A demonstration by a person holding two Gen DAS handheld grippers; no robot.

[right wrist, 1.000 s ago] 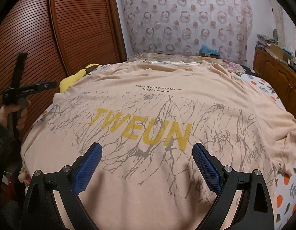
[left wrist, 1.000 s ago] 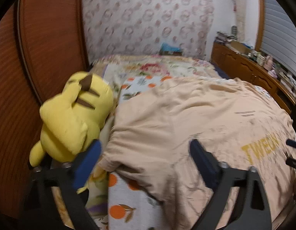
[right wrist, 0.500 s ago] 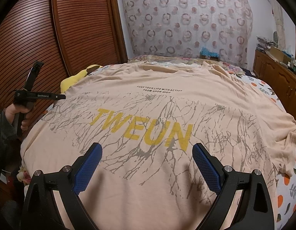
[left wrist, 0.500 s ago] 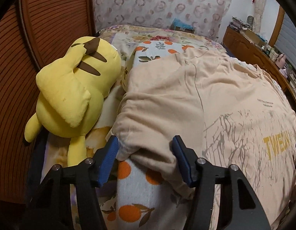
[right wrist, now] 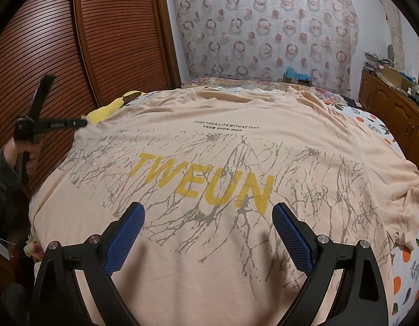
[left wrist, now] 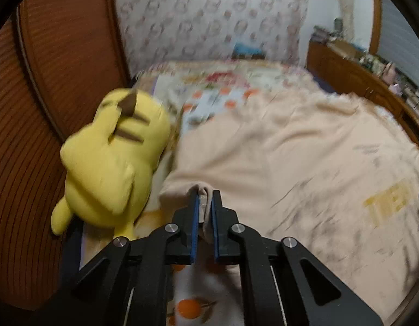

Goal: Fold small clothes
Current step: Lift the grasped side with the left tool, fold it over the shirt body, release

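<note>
A peach T-shirt [right wrist: 223,163] with yellow "TWEUN" lettering lies spread flat on the bed, print side up. It also shows in the left wrist view [left wrist: 290,163]. My left gripper [left wrist: 204,198] is shut on the shirt's left sleeve edge at the bed's left side; a fold of cloth sits between its blue pads. The left gripper also shows from the side in the right wrist view [right wrist: 79,122]. My right gripper [right wrist: 208,212] is open and empty, hovering just above the shirt's lower hem area.
A yellow plush toy [left wrist: 111,163] lies on the bed left of the sleeve, against the brown slatted wardrobe [right wrist: 114,40]. The fruit-print bedsheet [right wrist: 410,258] shows around the shirt. A wooden dresser [right wrist: 394,108] stands on the right.
My left gripper moved forward onto the sleeve edge and closed on it. The right gripper has stayed still and open.
</note>
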